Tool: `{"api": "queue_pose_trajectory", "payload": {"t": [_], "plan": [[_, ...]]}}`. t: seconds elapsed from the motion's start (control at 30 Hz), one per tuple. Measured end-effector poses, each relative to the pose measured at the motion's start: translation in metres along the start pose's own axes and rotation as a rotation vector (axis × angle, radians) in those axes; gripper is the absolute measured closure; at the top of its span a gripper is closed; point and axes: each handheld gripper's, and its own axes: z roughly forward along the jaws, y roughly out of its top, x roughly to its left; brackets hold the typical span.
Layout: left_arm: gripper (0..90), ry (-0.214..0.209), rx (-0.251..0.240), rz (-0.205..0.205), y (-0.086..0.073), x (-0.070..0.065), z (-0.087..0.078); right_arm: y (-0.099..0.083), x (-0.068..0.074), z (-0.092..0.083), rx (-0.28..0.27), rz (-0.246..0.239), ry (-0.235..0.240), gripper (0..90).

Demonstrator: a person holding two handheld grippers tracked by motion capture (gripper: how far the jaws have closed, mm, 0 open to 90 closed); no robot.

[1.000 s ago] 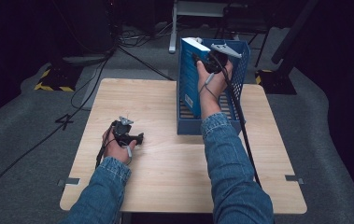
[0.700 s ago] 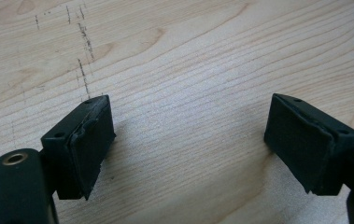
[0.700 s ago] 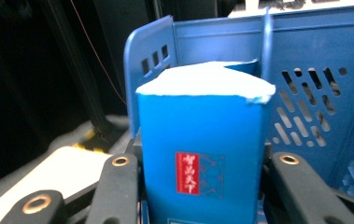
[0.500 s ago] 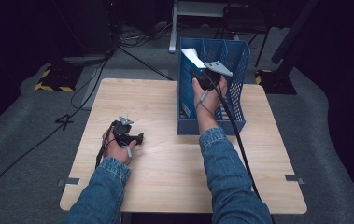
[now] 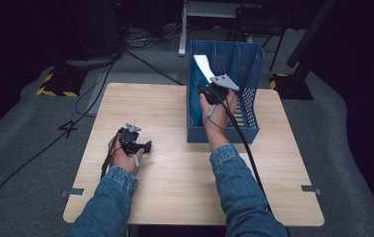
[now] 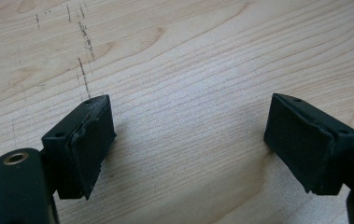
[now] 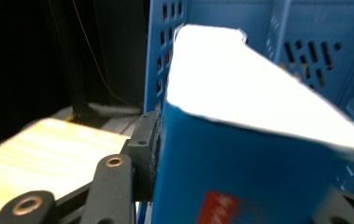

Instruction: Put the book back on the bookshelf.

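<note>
A blue book (image 5: 203,65) with white page edges leans inside the blue perforated rack (image 5: 251,74) at the table's far right. My right gripper (image 5: 215,92) is shut on the book (image 7: 258,140) from its near end. One black jaw presses the cover on the left; the other peeks out at the lower right. Over at the left of the wooden table (image 5: 174,187), my left gripper (image 5: 142,146) rests low. Its jaws stand wide apart over bare wood, and the left gripper (image 6: 188,135) is open with nothing between its pads (image 6: 88,144).
The rack's walls (image 7: 158,56) close in on both sides of the book. Cables (image 5: 100,84) and dark equipment lie on the grey floor beyond the table's far edge. The right gripper's black cable (image 5: 246,148) trails over the forearm.
The right gripper has tipped the book from upright to a lean and brought it lower into the rack. The left gripper has stayed put.
</note>
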Motion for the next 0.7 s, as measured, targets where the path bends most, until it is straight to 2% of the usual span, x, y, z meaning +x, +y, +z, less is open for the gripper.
{"api": "queue_pose_trajectory", "payload": {"t": [0.2,0.43,0.7], "plan": [[15.9,-0.001,0.001,-0.002,0.0,0.0,0.0,0.001,0.003,0.016,0.0,0.017,-0.012,57.2],[15.9,0.0,0.0,-0.001,0.0,0.0,0.0,0.008,0.015,0.032,0.0,0.027,-0.011,56.8],[15.9,0.0,0.001,0.003,0.0,0.0,0.0,0.006,0.014,0.027,0.012,0.007,-0.003,54.3]]}}
